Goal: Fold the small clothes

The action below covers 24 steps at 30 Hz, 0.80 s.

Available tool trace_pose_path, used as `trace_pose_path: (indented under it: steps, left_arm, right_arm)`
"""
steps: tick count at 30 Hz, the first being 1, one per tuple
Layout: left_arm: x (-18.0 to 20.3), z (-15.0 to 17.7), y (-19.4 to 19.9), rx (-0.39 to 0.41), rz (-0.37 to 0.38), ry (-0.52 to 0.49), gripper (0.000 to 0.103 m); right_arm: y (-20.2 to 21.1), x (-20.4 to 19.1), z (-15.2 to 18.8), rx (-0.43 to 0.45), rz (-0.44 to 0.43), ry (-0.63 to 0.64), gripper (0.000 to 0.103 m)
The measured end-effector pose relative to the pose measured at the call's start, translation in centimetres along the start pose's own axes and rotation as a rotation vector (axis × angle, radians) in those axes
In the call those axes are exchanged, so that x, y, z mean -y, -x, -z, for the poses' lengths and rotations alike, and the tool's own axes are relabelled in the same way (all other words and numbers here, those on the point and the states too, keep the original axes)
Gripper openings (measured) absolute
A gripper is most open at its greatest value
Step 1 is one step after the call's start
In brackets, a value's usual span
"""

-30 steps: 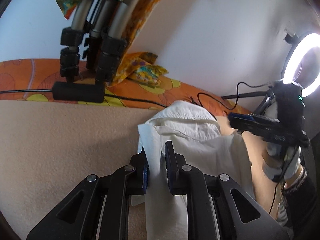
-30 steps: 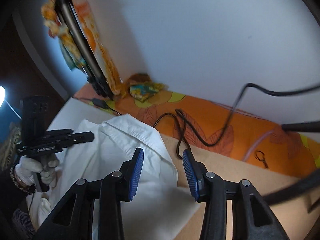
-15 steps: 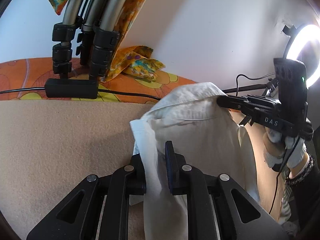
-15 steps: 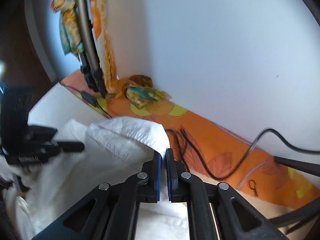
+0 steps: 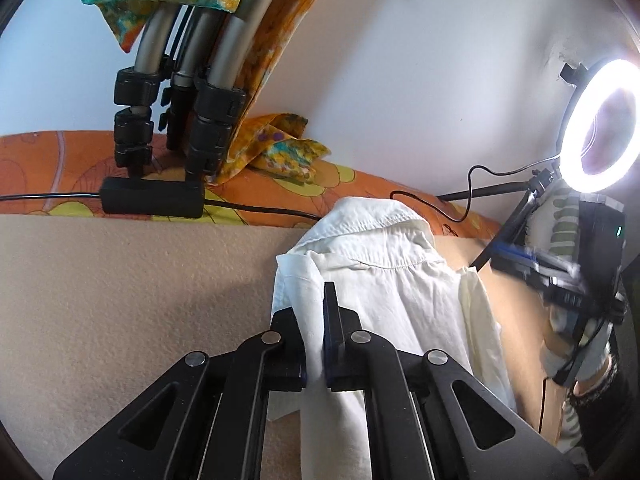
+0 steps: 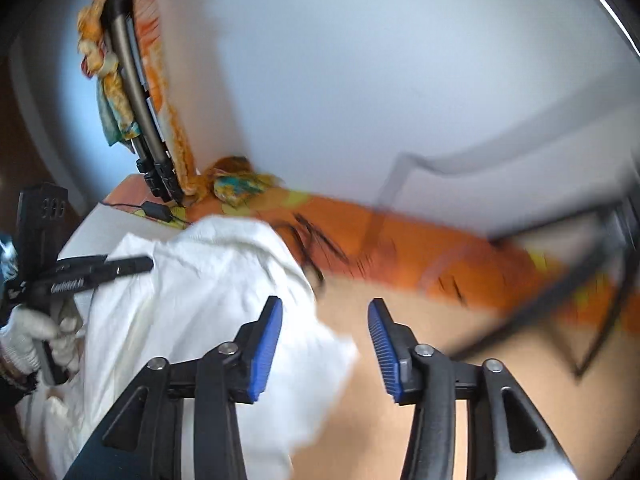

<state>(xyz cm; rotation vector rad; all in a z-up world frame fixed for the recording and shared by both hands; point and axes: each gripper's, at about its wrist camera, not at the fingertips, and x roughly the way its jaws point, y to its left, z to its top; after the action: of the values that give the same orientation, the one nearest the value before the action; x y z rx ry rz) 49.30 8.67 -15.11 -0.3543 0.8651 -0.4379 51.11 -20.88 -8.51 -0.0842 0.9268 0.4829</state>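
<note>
Left wrist: shirt (image 5: 384,280) between closed left tongs (image 5: 314,344).

Since half a second ago the right gripper (image 6: 325,344) has released the white shirt (image 5: 394,296), its jaws now standing wide apart beside the cloth, and the collar, then raised, has dropped back onto the beige worktop (image 5: 120,280), with the right-wrist view now motion-blurred.

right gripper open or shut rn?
Open. The right gripper has a wide gap between its blue pads, nothing in it; the white shirt lies beside it.
</note>
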Motion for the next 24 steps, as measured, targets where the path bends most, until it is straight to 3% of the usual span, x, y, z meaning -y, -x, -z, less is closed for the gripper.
trace_pose_path:
  steps: [3, 6, 8, 11, 12, 13, 16, 24]
  left_arm:
    - [-0.2, -0.1, 0.0, -0.016, 0.009, 0.014, 0.006]
    - [-0.9, -0.4, -0.8, -0.083, 0.031, 0.084, 0.026]
    - [-0.9, -0.4, -0.9, -0.082, 0.057, 0.085, 0.026]
    - [-0.4, -0.5, -1.6, -0.078, 0.065, 0.054, 0.025]
    - [-0.2, -0.5, -1.8, -0.076, 0.058, 0.051, 0.015]
    - [-0.1, -0.6, -2.1, -0.080, 0.054, 0.053, 0.003]
    - [0.1, -0.7, -2.2, -0.068, 0.057, 0.056, 0.003]
    - [1.4, -1.3, 0.7, 0.007, 0.062, 0.025, 0.001]
  right_arm:
    - [-0.3, 2.6, 2.3, -0.051, -0.083, -0.106, 0.049]
    - [-1.5, 4.4, 3.3, -0.075, -0.187, -0.197, 0.050]
    - [-2.3, 4.6, 3.3, -0.073, -0.258, -0.223, 0.050]
    - [-3.1, 3.5, 2.9, -0.060, -0.263, -0.177, 0.050]
    - [-3.0, 3.2, 2.8, -0.058, -0.259, -0.161, 0.045]
    - [-3.3, 2.9, 2.6, -0.053, -0.264, -0.151, 0.025]
    - [-3.9, 2.3, 2.4, -0.068, -0.272, -0.146, 0.003]
    - [-0.2, 1.6, 1.2, 0.010, -0.253, -0.102, 0.000]
